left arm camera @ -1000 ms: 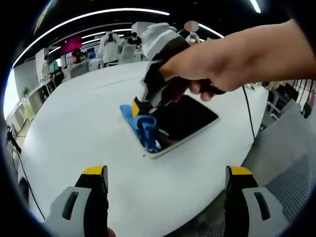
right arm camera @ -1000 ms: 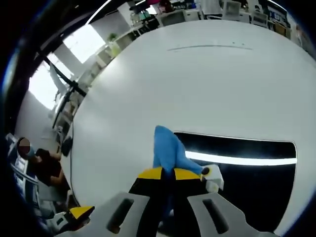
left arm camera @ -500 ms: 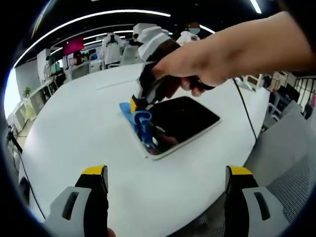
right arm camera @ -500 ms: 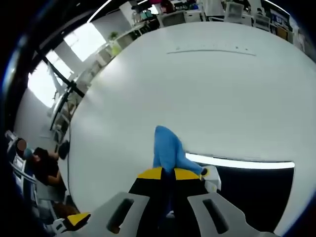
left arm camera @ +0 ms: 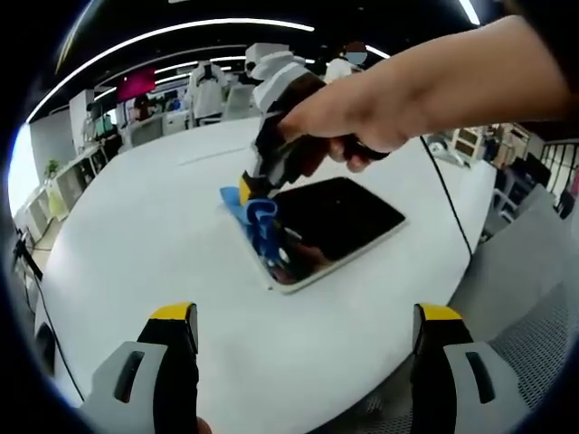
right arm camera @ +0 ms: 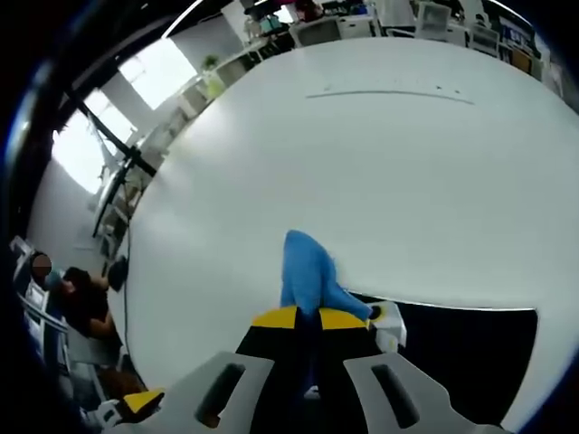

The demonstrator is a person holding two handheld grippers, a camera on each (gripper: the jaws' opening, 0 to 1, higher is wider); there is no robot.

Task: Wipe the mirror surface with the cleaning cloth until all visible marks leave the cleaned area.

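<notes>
My right gripper [right arm camera: 303, 318] clamps the cloth [right arm camera: 308, 271], which looks soft and light, so I judge it best gripped at its bunched middle and pressed flat; my left gripper [left arm camera: 306, 316] hangs spread and empty above the table [left arm camera: 136, 235]. The mirror [left arm camera: 330, 221] lies flat on the table, a dark, glossy rectangle with a pale rim, probably fragile and slippery. The blue cloth rests on its near corner.

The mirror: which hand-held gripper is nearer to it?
Right. The right hand-held gripper presses the cloth at the mirror edge; the left hand-held gripper is apart, jaws open.
</notes>
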